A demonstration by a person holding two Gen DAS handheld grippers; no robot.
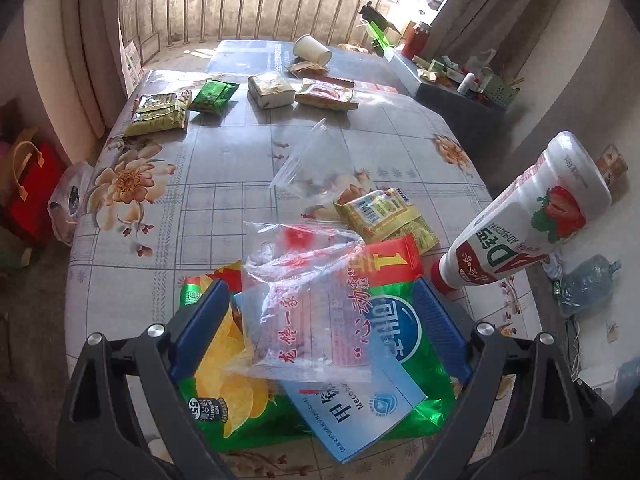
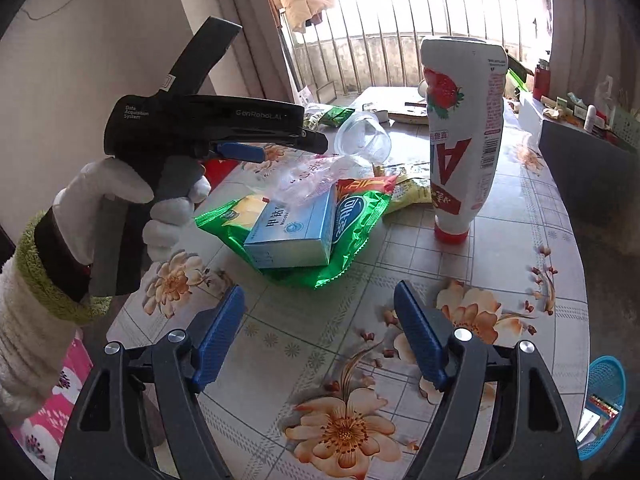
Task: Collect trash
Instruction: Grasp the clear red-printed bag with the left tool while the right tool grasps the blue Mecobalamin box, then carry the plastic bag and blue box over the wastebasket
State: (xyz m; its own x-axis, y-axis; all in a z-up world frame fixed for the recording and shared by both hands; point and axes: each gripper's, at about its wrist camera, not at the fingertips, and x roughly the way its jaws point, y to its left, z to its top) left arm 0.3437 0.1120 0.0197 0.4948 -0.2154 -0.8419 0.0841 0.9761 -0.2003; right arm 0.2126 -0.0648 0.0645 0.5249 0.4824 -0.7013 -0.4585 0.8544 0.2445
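Note:
A pile of trash lies on the flowered table: a green chip bag (image 1: 416, 392), a light blue box (image 1: 360, 408) on it, and a clear printed plastic bag (image 1: 304, 304) on top. My left gripper (image 1: 320, 328) is open, its fingers on either side of the pile, just above it. In the right wrist view the same bag (image 2: 352, 240), box (image 2: 292, 236) and plastic bag (image 2: 308, 176) show, with the left gripper (image 2: 256, 148) over them. My right gripper (image 2: 320, 332) is open and empty, short of the pile. A white strawberry drink bottle (image 2: 464, 132) stands upside down on its red cap.
A yellow snack wrapper (image 1: 384, 216) and a clear bag (image 1: 316, 160) lie mid-table. Further packets (image 1: 160, 112), a paper cup (image 1: 312, 50) and a clear cup (image 2: 362, 140) lie beyond. A blue basket (image 2: 604, 400) is on the floor at right.

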